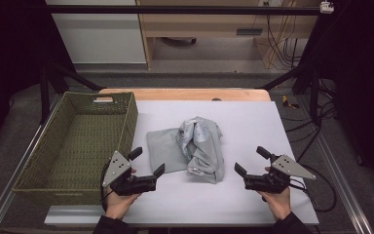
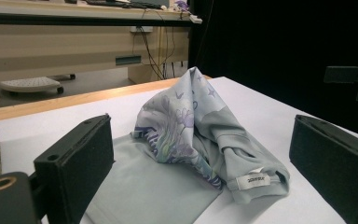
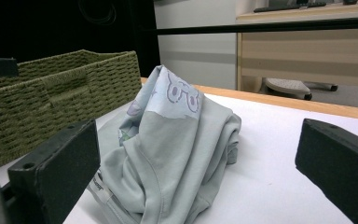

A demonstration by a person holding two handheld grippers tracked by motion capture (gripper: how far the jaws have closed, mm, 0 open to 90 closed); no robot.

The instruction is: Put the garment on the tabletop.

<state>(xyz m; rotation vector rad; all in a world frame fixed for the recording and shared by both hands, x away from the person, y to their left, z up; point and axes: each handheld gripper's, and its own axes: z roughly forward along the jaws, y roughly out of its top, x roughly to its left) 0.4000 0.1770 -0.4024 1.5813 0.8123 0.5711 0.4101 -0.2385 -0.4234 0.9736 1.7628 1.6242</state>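
Table (image 1: pixel 253 195): a white top with a wooden far edge. It carries everything, and the cleared near strip gives both hands room to work.

Basket (image 1: pixel 39 187): a green woven bin on the left side of the table, empty and open at the top. It stands just beside the cloth, so it is probably where the cloth is meant to end up.

Shirt (image 1: pixel 202 148): a pale grey-blue garment with a printed lining, lying crumpled near the middle of the table, well apart from both tools. One flat part spreads toward the basket, while the rest is bunched into a peak. A white label shows at its near edge in the left gripper view (image 2: pixel 255 180). The heap is loose and uneven, so I judge a pinch would catch several layers at once.

Left gripper (image 1: pixel 149 162): held low by the person's left hand, near the basket's front corner. Its jaws stand wide apart with nothing between them, aimed at the flat part of the shirt, which suggests a reach for that edge.

Right gripper (image 1: pixel 251 161): held by the right hand on the other side of the heap. Its jaws are also spread and empty, facing the bunched side. The two tools flank the shirt, which suits a two-handed lift.
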